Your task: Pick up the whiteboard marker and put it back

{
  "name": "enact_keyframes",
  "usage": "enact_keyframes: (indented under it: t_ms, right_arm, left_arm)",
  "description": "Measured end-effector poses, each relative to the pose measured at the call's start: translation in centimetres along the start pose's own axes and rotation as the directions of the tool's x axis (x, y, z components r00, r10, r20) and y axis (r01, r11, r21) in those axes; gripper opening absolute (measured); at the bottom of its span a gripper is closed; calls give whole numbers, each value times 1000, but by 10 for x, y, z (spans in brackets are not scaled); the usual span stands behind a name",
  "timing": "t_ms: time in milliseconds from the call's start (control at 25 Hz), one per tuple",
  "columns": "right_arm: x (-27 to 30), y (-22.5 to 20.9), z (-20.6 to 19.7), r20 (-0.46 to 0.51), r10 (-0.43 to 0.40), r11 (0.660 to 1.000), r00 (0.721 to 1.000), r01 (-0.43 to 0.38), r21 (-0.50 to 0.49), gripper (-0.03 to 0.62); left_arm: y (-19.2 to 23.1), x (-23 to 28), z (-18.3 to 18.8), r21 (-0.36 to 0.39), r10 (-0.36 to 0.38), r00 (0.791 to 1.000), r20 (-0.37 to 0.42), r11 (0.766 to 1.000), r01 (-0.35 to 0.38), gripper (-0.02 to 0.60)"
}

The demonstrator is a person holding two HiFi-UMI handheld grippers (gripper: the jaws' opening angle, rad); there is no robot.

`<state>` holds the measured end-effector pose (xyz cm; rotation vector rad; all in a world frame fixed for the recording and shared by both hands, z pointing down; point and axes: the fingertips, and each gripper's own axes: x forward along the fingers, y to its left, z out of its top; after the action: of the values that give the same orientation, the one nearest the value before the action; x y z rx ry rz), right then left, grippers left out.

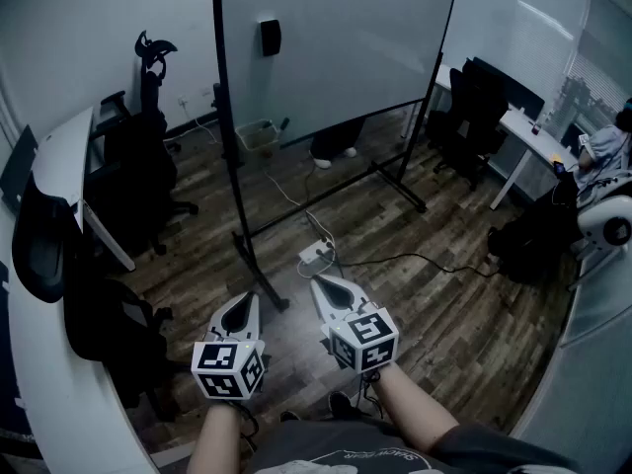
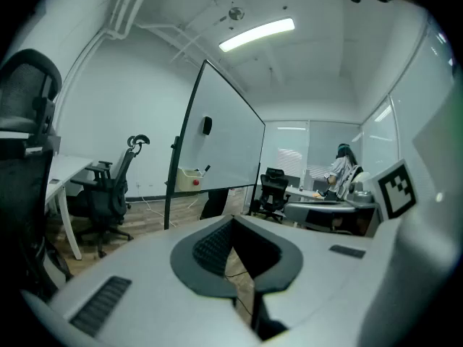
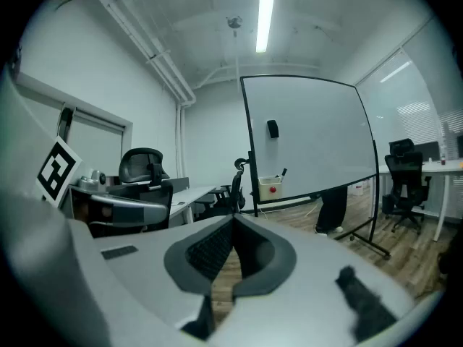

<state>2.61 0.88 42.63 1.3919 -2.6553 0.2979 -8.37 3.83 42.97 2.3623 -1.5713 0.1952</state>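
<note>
A whiteboard (image 1: 336,47) on a black rolling stand faces me. At its lower left edge hangs a small pale box (image 1: 259,136) with a dark marker (image 1: 283,123) sticking up out of it. The same box (image 2: 189,179) and marker (image 2: 207,169) show in the left gripper view, and the box (image 3: 270,188) and marker (image 3: 283,172) show in the right gripper view. A black eraser (image 1: 270,36) clings to the board. My left gripper (image 1: 243,299) and right gripper (image 1: 318,282) are held low, well short of the board. Both are shut and hold nothing.
The stand's black leg (image 1: 259,265) runs across the wood floor just ahead of my grippers. A white power strip (image 1: 316,255) and cables lie nearby. Office chairs (image 1: 138,166) and a curved white desk (image 1: 59,156) fill the left. Someone's legs (image 1: 336,151) show behind the board.
</note>
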Motion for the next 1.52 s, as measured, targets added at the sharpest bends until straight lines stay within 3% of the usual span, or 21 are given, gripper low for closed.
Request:
enact_keyframes:
  t_ms: [120, 560, 720, 920, 1240, 1520]
  right_arm:
    - [0, 8, -3, -5, 9, 1000, 1000, -9, 0, 21]
    - [-5, 23, -12, 5, -11, 999, 1000, 11, 45, 21]
    - [-14, 17, -14, 59, -71, 990, 996, 63, 124, 23]
    - [-14, 10, -21, 57, -128, 983, 990, 119, 142, 23]
    - [18, -13, -8, 66, -146, 981, 987, 136, 141, 23]
    - [92, -63, 10, 83, -110, 984, 990, 97, 149, 23]
  left_arm:
    - [1, -6, 2, 27, -9, 1000, -2, 1000, 10, 12]
    - [13, -28, -9, 3, -33, 999, -5, 999, 33, 12]
    - [15, -35, -9, 2, -67, 998, 0, 998, 67, 12]
    - [20, -33, -6, 2, -96, 995, 7, 995, 96, 12]
    - [43, -5, 8, -14, -79, 997, 22, 997, 79, 12]
    - [83, 56, 28, -30, -10, 999, 35, 1000, 11, 12]
